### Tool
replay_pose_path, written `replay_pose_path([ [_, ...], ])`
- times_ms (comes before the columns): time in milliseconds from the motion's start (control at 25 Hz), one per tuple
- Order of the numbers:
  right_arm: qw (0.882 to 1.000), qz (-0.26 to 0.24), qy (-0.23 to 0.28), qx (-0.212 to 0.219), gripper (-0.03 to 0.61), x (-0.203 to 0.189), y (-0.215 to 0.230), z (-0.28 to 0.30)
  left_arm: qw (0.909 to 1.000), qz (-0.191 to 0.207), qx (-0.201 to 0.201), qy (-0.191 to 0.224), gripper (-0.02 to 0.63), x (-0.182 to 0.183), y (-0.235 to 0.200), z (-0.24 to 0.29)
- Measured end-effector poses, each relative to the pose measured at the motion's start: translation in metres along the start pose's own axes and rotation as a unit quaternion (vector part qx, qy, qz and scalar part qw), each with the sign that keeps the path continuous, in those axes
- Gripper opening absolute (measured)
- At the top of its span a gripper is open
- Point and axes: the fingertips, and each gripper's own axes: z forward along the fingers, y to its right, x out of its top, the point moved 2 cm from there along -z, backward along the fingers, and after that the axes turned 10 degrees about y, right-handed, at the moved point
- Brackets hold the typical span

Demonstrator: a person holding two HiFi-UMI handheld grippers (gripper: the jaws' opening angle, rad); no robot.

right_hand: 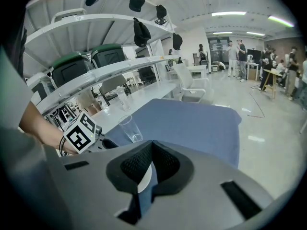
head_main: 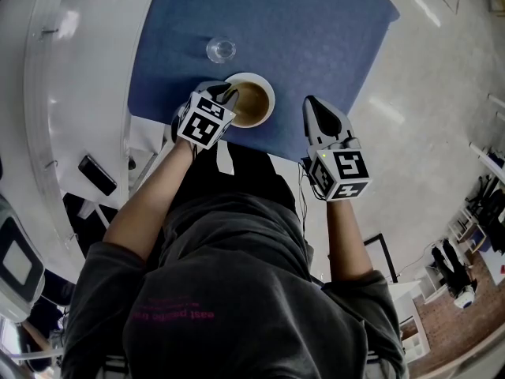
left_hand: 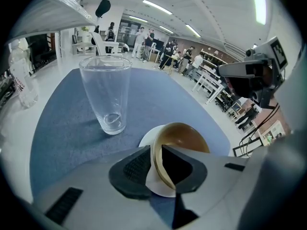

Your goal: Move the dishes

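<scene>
A brown bowl [head_main: 251,101] [left_hand: 184,135] sits on a white saucer [left_hand: 146,139] near the front edge of the blue table [head_main: 316,38]. My left gripper [head_main: 229,95] [left_hand: 157,169] straddles the bowl's near rim, one pad inside and one outside. A thin gap shows at the outer pad, so it looks open. Just behind the bowl stands an empty clear glass [head_main: 221,50] [left_hand: 106,95] [right_hand: 129,127], upright. To the right, my right gripper [head_main: 316,109] [right_hand: 149,169] hovers beside the table's front edge, shut and empty.
A white curved counter [head_main: 87,93] runs along the left with a black phone [head_main: 97,174] on it. White shelves [right_hand: 96,66] stand behind it. The floor at the right is bare, with people and furniture far off.
</scene>
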Motion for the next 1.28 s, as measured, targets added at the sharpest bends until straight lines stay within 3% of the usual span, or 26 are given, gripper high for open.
replay_pose_path([
  [280,1.000,-0.003,0.005,0.003,0.005,-0.001,0.003,-0.001,0.9997,-0.010,0.004,0.021,0.118,-0.002,0.004,-0.011],
  [840,0.999,0.010,0.042,0.021,0.005,0.008,0.000,-0.006,0.9928,0.066,0.050,0.087,0.123,0.037,-0.001,-0.089],
  [1080,0.998,0.020,0.061,0.018,0.005,0.009,-0.009,-0.012,0.9873,0.084,0.047,0.127,0.117,0.060,0.007,-0.121],
  [1280,0.997,0.019,0.071,0.012,0.005,0.010,-0.024,-0.019,0.9826,0.114,0.044,0.140,0.109,0.057,0.009,-0.146],
])
